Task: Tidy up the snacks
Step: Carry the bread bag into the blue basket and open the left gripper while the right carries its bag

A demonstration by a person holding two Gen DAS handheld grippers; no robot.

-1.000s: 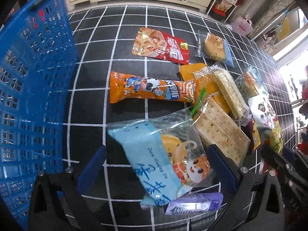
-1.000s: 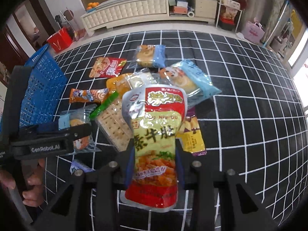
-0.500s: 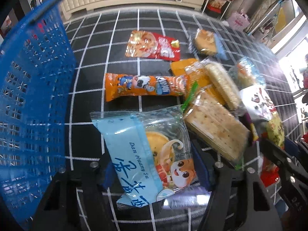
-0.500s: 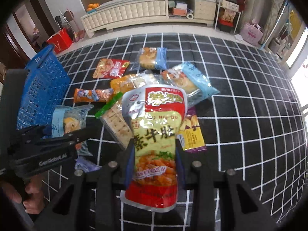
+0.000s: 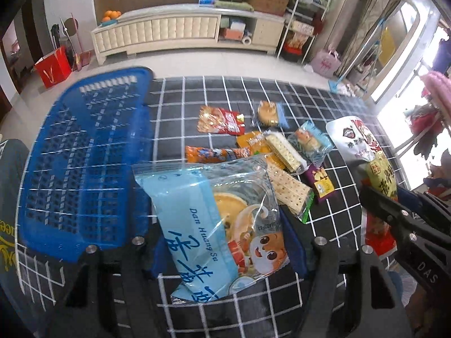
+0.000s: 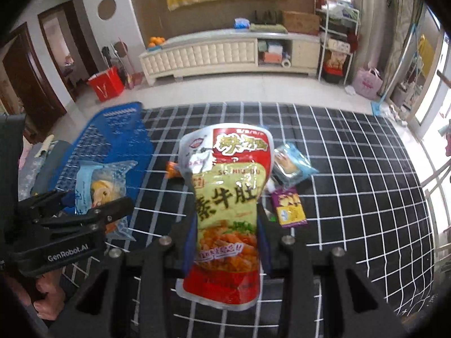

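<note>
My left gripper pinches a blue pastry packet at lower centre of its view; my right gripper clamps a red-and-yellow pouch mid-frame. Both packs are slick film, held by their lower halves with the tops standing free, so I judge either could slide out on the swing to the blue basket at left. Other snacks lie on the checked mat.

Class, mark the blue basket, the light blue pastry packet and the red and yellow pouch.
blue basket [image 5: 84,152], left wrist view, its mesh wall.
light blue pastry packet [image 5: 197,225], left wrist view, its blue printed panel.
red and yellow pouch [image 6: 228,194], right wrist view, its yellow middle.
</note>
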